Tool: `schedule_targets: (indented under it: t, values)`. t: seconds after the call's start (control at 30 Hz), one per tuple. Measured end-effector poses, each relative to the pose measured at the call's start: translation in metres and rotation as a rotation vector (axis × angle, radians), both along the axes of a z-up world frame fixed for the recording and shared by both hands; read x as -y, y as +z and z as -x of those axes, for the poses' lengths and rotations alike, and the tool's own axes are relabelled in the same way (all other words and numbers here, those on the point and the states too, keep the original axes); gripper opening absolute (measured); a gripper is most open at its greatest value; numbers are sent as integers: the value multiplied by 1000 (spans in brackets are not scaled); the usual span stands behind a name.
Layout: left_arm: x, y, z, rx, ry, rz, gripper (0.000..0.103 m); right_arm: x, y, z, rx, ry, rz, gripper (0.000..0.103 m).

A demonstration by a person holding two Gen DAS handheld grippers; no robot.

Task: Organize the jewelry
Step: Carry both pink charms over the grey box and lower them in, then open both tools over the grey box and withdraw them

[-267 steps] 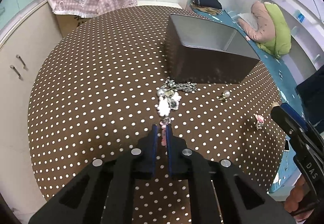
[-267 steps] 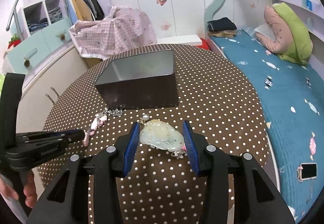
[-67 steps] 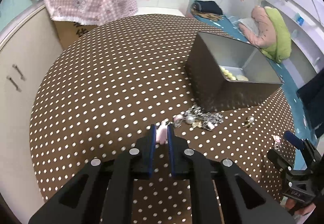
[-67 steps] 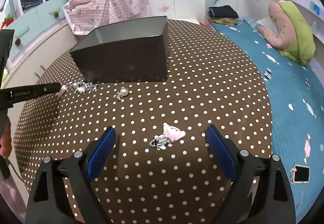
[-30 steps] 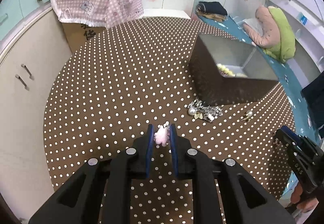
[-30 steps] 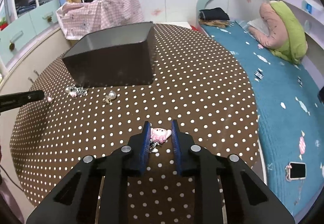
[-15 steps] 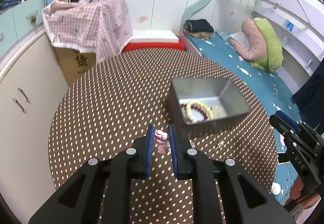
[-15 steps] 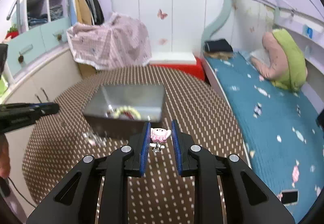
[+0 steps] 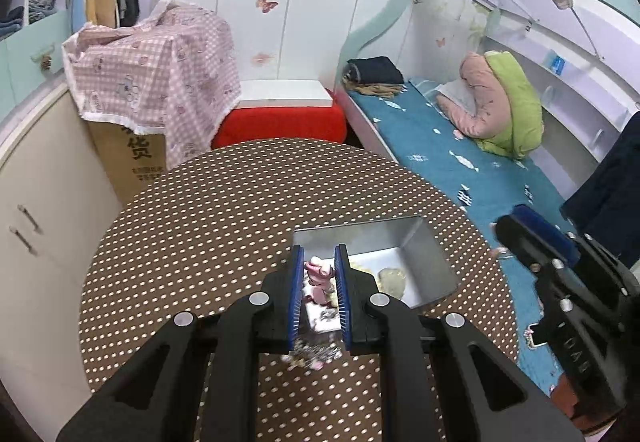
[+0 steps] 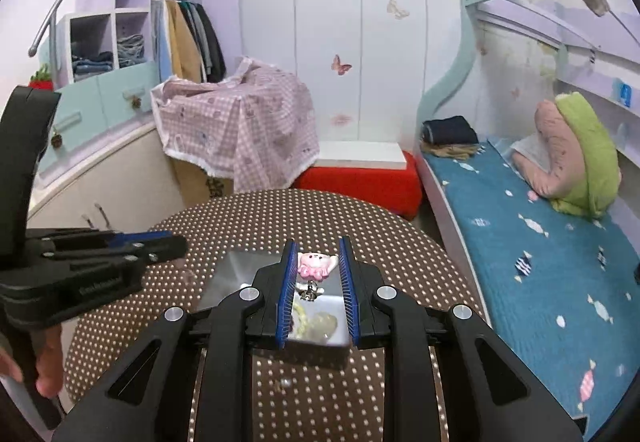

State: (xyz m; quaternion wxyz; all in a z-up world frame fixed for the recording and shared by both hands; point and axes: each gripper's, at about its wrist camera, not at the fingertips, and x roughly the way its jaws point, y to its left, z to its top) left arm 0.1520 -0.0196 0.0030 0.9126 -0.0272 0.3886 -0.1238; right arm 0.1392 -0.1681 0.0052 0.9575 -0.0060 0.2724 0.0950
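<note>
My left gripper [image 9: 319, 262] is shut on a pink charm [image 9: 317, 274] whose chain of beads and trinkets [image 9: 314, 352] hangs below, high over the near left corner of the open metal box [image 9: 416, 242]. The box holds a pale jade pendant [image 9: 393, 277] and a bead bracelet. My right gripper [image 10: 317, 256] is shut on a pink and white cartoon charm [image 10: 315, 265] with a small metal clasp dangling, held above the same box [image 10: 240, 270]. The left gripper also shows in the right wrist view [image 10: 168, 244], the right gripper in the left wrist view [image 9: 516, 222].
The box sits on a round table with a brown polka-dot cloth [image 9: 192, 226]. A cream cabinet [image 9: 40, 226] is left of it, a bed with a blue sheet [image 9: 472, 170] right, a red stool [image 9: 280, 122] and a cloth-covered carton [image 9: 156, 58] behind.
Both grippers have risen higher and moved over the box, each still holding its charm. The left one's chain now hangs free of the table.
</note>
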Motion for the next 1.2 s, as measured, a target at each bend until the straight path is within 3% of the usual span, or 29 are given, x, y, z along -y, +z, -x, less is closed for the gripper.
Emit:
schedule_targets:
  t: [0.23, 0.27, 0.3, 0.33, 0.37, 0.4, 1.2]
  values:
    - [3, -11, -21, -38, 8, 7, 15, -10, -12, -24, -33, 26, -6, 24]
    - [2, -13, -22, -45, 10, 7, 17, -11, -14, -27, -49, 16, -9, 37]
    - [1, -15, -25, -61, 17, 3, 25, -10, -17, -31, -66, -5, -7, 67]
    - [0, -18, -27, -76, 26, -1, 33, -9, -18, -31, -62, -22, -7, 79]
    - [-2, -20, -28, -84, 30, -3, 51, -7, -19, -31, -47, -41, -9, 82]
    - [-4, -21, -29, -81, 33, -2, 56, -7, -20, -31, -45, -45, -8, 82]
    - [-5, -30, -11, -111, 53, -47, 57, -6, -36, -14, -91, -61, -14, 82]
